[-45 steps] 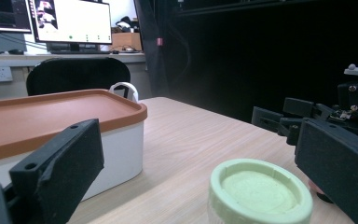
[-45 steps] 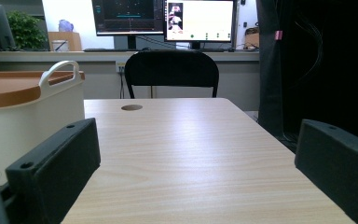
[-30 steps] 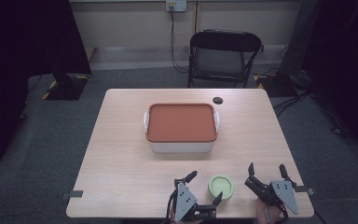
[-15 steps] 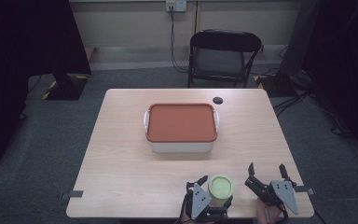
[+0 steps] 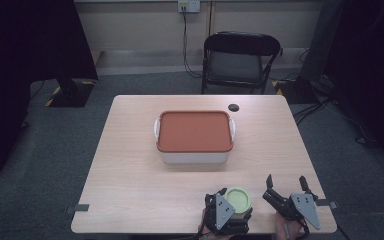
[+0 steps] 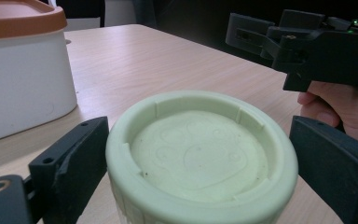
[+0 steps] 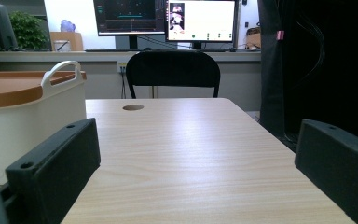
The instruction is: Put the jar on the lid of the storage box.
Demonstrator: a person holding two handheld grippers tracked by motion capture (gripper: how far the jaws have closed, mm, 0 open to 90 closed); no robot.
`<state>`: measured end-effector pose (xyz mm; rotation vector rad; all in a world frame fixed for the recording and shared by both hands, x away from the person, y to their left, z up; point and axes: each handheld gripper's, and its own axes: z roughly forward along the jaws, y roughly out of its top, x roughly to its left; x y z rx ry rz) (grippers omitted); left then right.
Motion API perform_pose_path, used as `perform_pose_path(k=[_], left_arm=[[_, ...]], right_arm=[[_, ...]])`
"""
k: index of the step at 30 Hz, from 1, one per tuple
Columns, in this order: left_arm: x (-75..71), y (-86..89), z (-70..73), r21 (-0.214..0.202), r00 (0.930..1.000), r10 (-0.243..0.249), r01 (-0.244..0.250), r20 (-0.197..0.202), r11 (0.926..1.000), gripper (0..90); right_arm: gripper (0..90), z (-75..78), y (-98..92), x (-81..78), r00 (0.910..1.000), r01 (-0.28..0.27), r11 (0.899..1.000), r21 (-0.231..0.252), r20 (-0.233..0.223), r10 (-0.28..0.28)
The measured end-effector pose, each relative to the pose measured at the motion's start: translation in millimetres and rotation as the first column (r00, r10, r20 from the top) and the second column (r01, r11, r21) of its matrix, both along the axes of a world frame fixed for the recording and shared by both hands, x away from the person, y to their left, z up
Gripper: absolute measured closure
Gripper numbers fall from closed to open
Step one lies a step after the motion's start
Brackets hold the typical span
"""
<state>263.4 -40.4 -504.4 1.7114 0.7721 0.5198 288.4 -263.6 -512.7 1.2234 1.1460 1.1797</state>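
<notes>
- The left gripper (image 5: 232, 210), low in the frame just right of centre in the high view, has its jaws spread on either side of the green jar (image 5: 238, 200); in the left gripper view the jar (image 6: 200, 156) sits squarely between them, the left jaw near or touching its wall and the right jaw showing a gap, so nothing is clamped yet.
- The jar stands upright on the table's (image 5: 130, 175) near edge, round lid up (no long axis to line up with), so I judge that squeezing shut is all the grasp needs.
- The right gripper (image 5: 286, 192), lower right of the frame, is spread wide and holds nothing; in its own view only bare tabletop (image 7: 186, 154) lies between the jaws. It sits just beside the jar, but the left one is plainly nearer.
- Farther up, at the frame's centre, the white bin with the orange lid (image 5: 194, 131) stands shut, well apart from the jar and straight beyond it.
- Past the table's far edge, a black chair (image 5: 240, 60).
</notes>
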Motion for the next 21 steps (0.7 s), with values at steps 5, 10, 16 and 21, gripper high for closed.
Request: perform_pose_path(k=[5, 10, 16, 21], left_arm=[[0.7, -1.4, -2.6, 0.021, 0.9999, 0.009, -0.009, 0.007, 0.9997, 9.0], [1.2, -1.7, -2.8, 0.026, 0.9999, 0.005, -0.005, 0.012, 0.9996, 9.9], [0.4, -2.0, -3.1, 0.028, 0.9998, 0.008, -0.008, 0.019, 0.9996, 10.5], [-0.7, -2.3, -3.1, 0.028, 0.9996, 0.016, -0.016, 0.023, 0.9995, 10.6]], right_arm=[[0.0, 0.0, 0.0, 0.0, 1.0000, 0.000, 1.000, 0.000, 0.000, 0.000], [0.0, 0.0, 0.0, 0.0, 1.0000, -0.001, 1.000, 0.000, 0.000, 0.001], [0.0, 0.0, 0.0, 0.0, 1.0000, -0.001, 1.000, 0.000, 0.000, 0.001], [0.0, 0.0, 0.0, 0.0, 1.0000, -0.001, 1.000, 0.000, 0.000, 0.001]])
